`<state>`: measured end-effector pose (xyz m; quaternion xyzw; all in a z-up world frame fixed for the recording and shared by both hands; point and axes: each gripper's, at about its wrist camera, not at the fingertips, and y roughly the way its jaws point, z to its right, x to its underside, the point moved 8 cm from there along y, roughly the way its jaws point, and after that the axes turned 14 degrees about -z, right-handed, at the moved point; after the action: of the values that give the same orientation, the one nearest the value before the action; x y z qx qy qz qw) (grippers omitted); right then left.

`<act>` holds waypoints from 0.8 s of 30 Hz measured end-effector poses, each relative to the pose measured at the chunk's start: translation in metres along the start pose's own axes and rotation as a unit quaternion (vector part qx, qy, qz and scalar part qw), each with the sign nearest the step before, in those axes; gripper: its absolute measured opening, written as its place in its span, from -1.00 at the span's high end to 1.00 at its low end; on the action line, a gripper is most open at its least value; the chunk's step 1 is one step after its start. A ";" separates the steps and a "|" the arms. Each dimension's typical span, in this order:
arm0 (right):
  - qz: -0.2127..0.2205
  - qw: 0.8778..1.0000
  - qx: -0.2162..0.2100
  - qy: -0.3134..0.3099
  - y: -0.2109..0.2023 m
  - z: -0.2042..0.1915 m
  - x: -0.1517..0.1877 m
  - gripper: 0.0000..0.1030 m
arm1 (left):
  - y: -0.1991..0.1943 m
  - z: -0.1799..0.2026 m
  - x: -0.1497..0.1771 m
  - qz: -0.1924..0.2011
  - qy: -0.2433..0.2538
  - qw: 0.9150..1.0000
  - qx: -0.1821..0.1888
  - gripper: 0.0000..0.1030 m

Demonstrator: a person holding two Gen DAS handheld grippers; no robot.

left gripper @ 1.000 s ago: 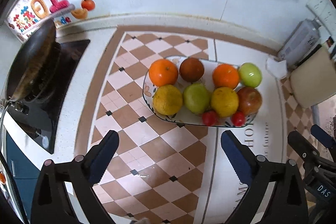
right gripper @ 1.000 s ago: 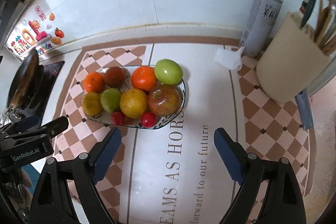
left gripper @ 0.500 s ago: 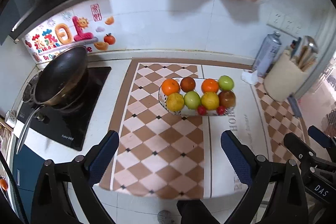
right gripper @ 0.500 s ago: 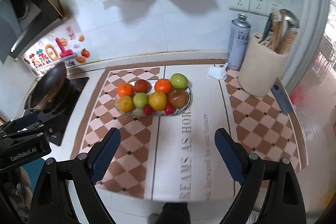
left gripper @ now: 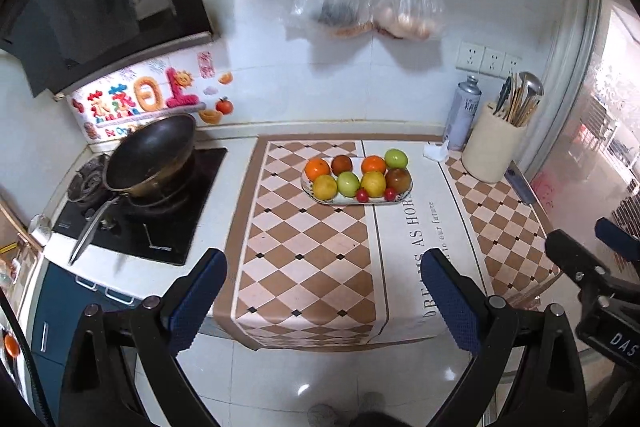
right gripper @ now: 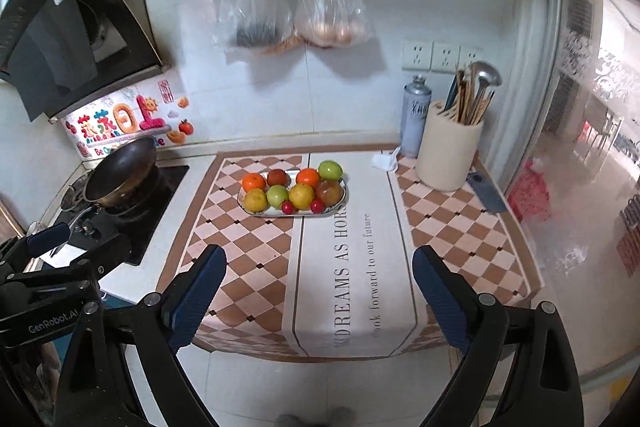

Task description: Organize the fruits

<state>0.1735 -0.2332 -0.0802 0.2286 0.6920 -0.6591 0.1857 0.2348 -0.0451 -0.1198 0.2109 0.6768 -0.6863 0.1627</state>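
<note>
A: Both tools have pulled up and back since the earlier frames; the plate (left gripper: 405, 195) of fruit now looks small and mid-counter, and the counter's (right gripper: 236, 311) front edge and the floor below it have come into view.

B: Tool state?

A: Left tool (left gripper: 324, 303) jaws stand wide apart, nothing between them. Right tool (right gripper: 318, 297) jaws are opening, also empty. Neither touches anything.

B: Plate orientation?

A: Long axis runs left-right, parallel to the back wall. It straddles the seam between the checkered panel and the lettered strip of the mat (left gripper: 304, 267). Two rows: orange (left gripper: 317, 168), dark red fruit, orange, green apple (left gripper: 396, 158) at the back; yellow, green, yellow, red apple (right gripper: 329, 191) in front, with two small red tomatoes (right gripper: 287, 207) at the front rim.

B: View differences?

A: Left view shows the right tool's body at the right edge, plus the wok (left gripper: 150, 155) handle in full. Right view shows the left tool at its lower left, and more of the glass door at the right. Utensil holder (right gripper: 448, 153) and spray can (right gripper: 416, 117) appear in both.
</note>
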 end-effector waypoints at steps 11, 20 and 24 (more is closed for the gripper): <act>0.025 0.999 -0.022 -0.022 -0.064 -0.005 0.018 -0.88 | -0.050 0.002 0.024 0.016 -0.016 1.000 -0.003 -0.93; 0.030 0.999 -0.028 -0.023 -0.078 -0.005 0.019 -0.88 | -0.058 0.004 0.033 0.016 -0.017 1.000 -0.003 -0.93; 0.026 0.999 -0.033 -0.019 -0.076 -0.002 0.017 -0.88 | -0.057 0.006 0.034 0.014 -0.015 1.000 -0.005 -0.93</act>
<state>0.1166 -0.2321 -0.0265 0.2283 0.7035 -0.6349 0.2234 0.1763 -0.0473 -0.0879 0.2088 0.6744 -0.6841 0.1833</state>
